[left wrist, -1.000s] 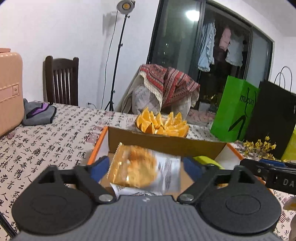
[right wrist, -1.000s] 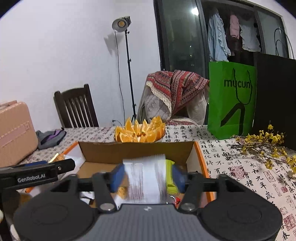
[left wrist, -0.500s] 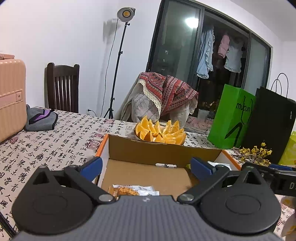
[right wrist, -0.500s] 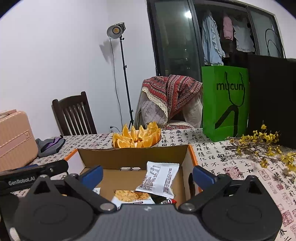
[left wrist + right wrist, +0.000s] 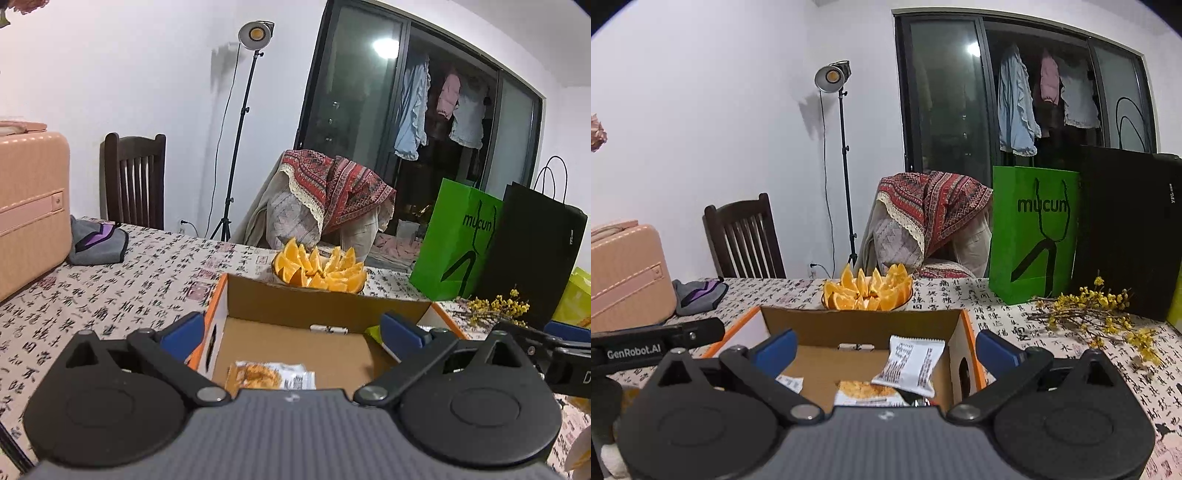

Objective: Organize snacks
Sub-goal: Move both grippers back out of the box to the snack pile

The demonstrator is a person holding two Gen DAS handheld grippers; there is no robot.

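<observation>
Both snack packets lie in the cardboard box (image 5: 857, 325) on the tabletop (image 5: 1015, 325): the biscuit packet (image 5: 271, 374) flat, the white packet (image 5: 910, 363) leaning near the right wall. We hold the left hand-held gripper (image 5: 291, 334) and right hand-held gripper (image 5: 884, 349) w/ jaws just opened wide, nothing between. Drop-off looks done; next we need another snack, prob. out of view.

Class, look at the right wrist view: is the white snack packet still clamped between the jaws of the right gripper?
No: the white snack packet lies inside the cardboard box, clear of the wide-open jaws.
</observation>
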